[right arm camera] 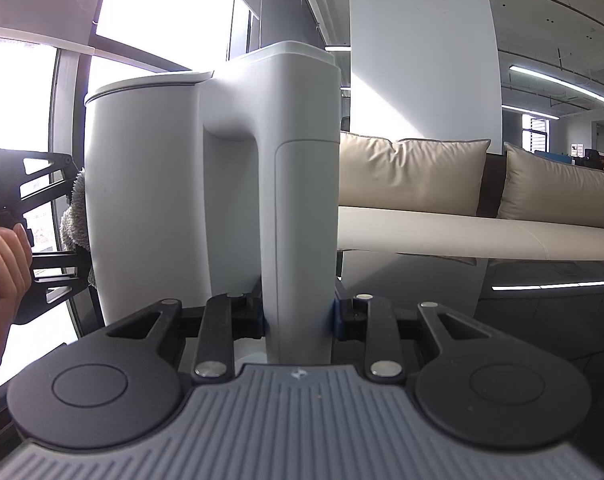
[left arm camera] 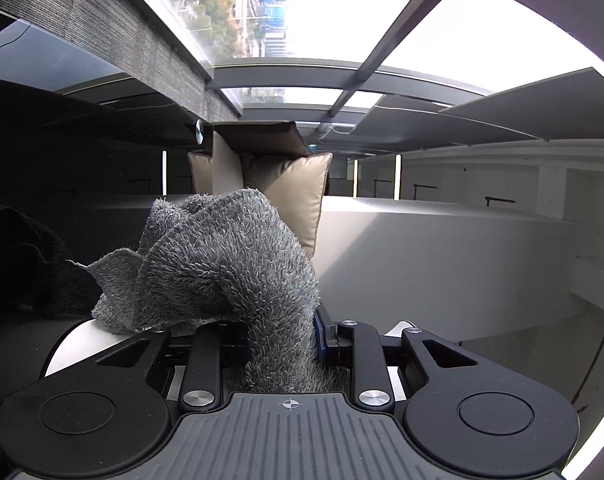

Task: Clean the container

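So the right gripper (right arm camera: 300, 320) is pinching the handle of a tall white plastic jug-shaped container (right arm camera: 150, 200), which stands upright and fills the centre of the right wrist frame. The left gripper (left arm camera: 280, 340) is clamped on a fluffy grey terry cloth (left arm camera: 222, 264), bunched up mid-frame. At the left edge, that cloth touches the container's side, with a person's hand (right arm camera: 0, 272) below it. Beige leather cushions (right arm camera: 413, 172) sit at right.

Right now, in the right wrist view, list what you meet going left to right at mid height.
Hand → left gripper → grey cloth → white container → container handle → first beige cushion → second beige cushion.
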Motion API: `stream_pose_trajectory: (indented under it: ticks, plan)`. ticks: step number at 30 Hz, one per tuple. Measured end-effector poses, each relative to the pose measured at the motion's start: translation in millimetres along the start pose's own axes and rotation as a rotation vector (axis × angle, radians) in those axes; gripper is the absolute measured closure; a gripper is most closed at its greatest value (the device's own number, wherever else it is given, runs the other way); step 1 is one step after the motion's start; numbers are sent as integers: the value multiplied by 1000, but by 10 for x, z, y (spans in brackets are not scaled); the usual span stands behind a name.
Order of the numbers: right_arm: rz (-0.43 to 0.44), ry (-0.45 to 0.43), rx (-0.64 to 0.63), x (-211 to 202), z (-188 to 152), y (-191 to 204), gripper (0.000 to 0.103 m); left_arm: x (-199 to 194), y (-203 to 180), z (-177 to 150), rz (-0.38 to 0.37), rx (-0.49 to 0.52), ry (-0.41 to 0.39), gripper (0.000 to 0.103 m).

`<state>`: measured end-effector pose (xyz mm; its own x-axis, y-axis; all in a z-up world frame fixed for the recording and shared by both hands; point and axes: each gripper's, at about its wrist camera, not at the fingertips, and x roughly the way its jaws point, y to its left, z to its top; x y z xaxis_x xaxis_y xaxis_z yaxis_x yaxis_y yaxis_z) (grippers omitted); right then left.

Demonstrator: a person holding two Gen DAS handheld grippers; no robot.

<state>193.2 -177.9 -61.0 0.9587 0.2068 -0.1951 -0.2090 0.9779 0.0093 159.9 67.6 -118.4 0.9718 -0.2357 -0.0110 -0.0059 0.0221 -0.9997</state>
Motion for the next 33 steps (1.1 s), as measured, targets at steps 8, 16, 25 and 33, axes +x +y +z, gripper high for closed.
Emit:
stream_pose_trajectory:
  ticks: [8,16,25,33]
  plan:
    - [-43,48,-33,86,92,-7,73,-24,179,-55,88,-4,-12,78]
    - [-294,105,27,281,188,-11,73,-4,252,-149,127,23,24,78]
    - [-433,122,66,503,251,-148,73,75,262,-199,124,45,76,78]
    - [-369,110,125,583,231,-307,77,106,255,-174,86,29,76,79]
